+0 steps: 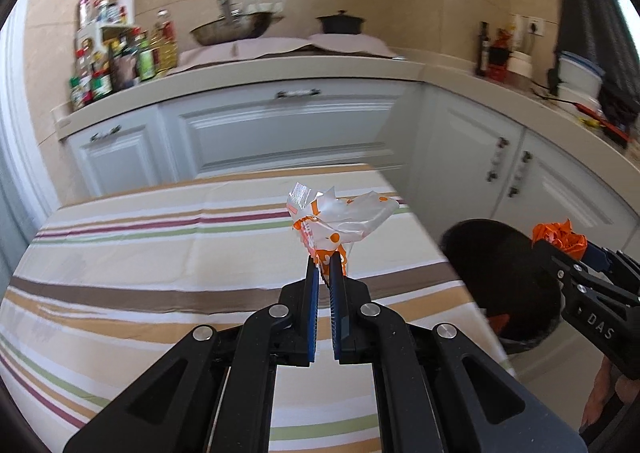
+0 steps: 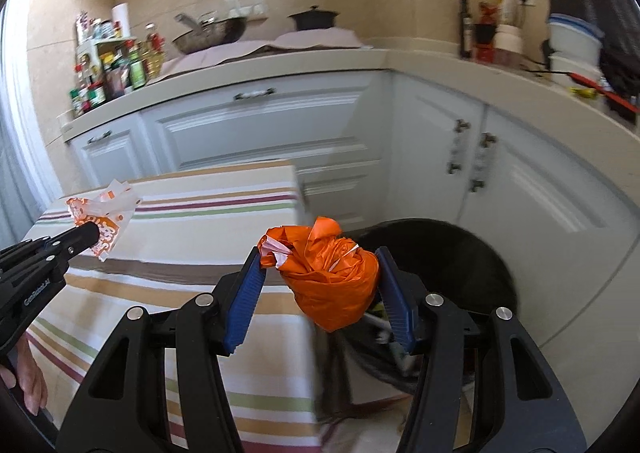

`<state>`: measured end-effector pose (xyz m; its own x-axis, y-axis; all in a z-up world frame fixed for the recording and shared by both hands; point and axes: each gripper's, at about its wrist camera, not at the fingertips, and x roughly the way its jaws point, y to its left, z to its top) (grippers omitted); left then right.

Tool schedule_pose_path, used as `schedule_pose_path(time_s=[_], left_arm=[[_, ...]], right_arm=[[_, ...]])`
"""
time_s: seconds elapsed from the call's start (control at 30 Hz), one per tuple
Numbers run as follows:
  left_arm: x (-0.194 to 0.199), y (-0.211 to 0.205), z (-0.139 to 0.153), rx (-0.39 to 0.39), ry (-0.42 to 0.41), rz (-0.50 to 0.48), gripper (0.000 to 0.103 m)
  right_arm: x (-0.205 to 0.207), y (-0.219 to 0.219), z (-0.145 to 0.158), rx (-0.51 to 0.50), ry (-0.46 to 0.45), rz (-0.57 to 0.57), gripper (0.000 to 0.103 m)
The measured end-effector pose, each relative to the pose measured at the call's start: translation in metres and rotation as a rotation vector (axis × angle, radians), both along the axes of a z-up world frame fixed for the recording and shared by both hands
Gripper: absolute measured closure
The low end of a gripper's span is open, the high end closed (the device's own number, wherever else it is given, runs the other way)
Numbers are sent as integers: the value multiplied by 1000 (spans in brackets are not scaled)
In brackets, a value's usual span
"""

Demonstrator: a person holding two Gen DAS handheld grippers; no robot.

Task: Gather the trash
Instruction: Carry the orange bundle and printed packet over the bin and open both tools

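My left gripper [image 1: 326,267] is shut on a crumpled white and orange wrapper [image 1: 340,217], held above the striped tablecloth [image 1: 160,253]. In the right wrist view the same wrapper [image 2: 100,213] shows at the left, at the tip of the left gripper [image 2: 90,233]. My right gripper [image 2: 318,257] is shut on a balled orange plastic bag [image 2: 332,277], its blue pads pressing both sides. It hangs past the table's right edge, near the black trash bin [image 2: 440,253]. From the left wrist the orange bag [image 1: 560,237] and right gripper [image 1: 558,249] appear over the bin [image 1: 500,273].
White cabinets [image 1: 280,133] and a counter run behind and to the right. Bottles and spice jars [image 1: 116,61] crowd the counter's left end; a bowl [image 1: 232,29] and black pot [image 1: 340,23] sit further back. A hand [image 2: 28,377] holds the left gripper.
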<state>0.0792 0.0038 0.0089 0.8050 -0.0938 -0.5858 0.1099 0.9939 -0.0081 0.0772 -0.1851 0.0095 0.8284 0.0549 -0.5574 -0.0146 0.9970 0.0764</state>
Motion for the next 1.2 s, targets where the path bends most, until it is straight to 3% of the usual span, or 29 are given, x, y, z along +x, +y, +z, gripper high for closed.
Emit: schedule_pose_path(time_s=[0.6,1.2], left_arm=[[6,-106,11,-4,-56,-226,97],[49,-158,-12,16,-30,-276,97]], right_arm=[[-6,-96,11,-19,-44,-194,49],[29,-131,-8,-13,-33,-251,48]])
